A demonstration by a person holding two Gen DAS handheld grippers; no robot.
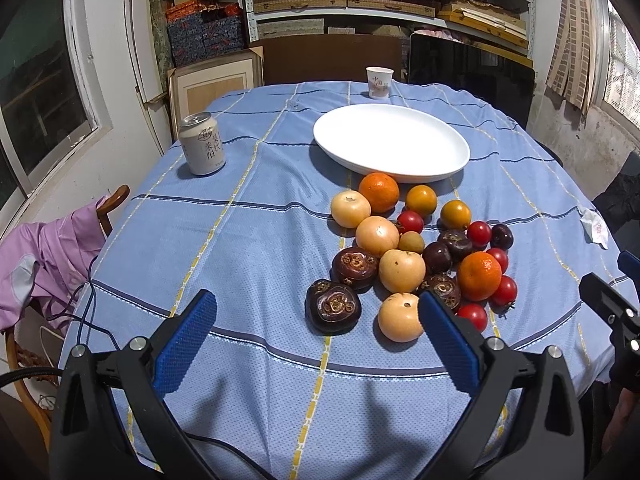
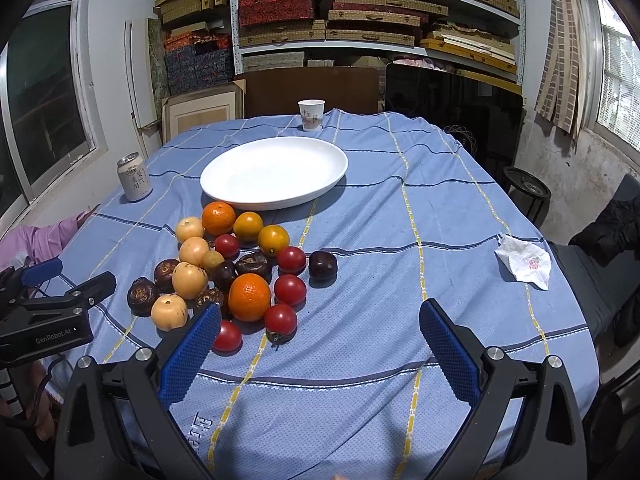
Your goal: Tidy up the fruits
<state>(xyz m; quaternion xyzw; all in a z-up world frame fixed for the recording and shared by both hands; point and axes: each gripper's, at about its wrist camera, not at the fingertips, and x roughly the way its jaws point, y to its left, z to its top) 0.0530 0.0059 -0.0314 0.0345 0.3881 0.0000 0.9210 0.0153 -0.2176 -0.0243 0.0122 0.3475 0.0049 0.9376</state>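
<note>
I have both claws wide apart and holding nothing, hovering over the near edge of the tabletop [image 1: 248,240]. The fruit pile [image 1: 416,256] sits right of centre in the left wrist view, and in the right wrist view it lies left of centre, so it is between my two claws. The white plate [image 1: 390,142], with nothing on it, is just beyond the pile, toward the top of both frames, almost touching the far orange.

From the left claw [image 1: 316,320], the nearest pieces are the dark ridged fruit [image 1: 333,306], centred just beyond the gap between the fingers, and the pale round fruit [image 1: 400,316], tucked against the right finger's tip. From the right claw [image 2: 320,320], a red tomato [image 2: 227,336] sits beside the left finger.

I judge the left claw better lined up: the dark fruit lies straight ahead and has no long axis to fuss over, being roundish.
</note>
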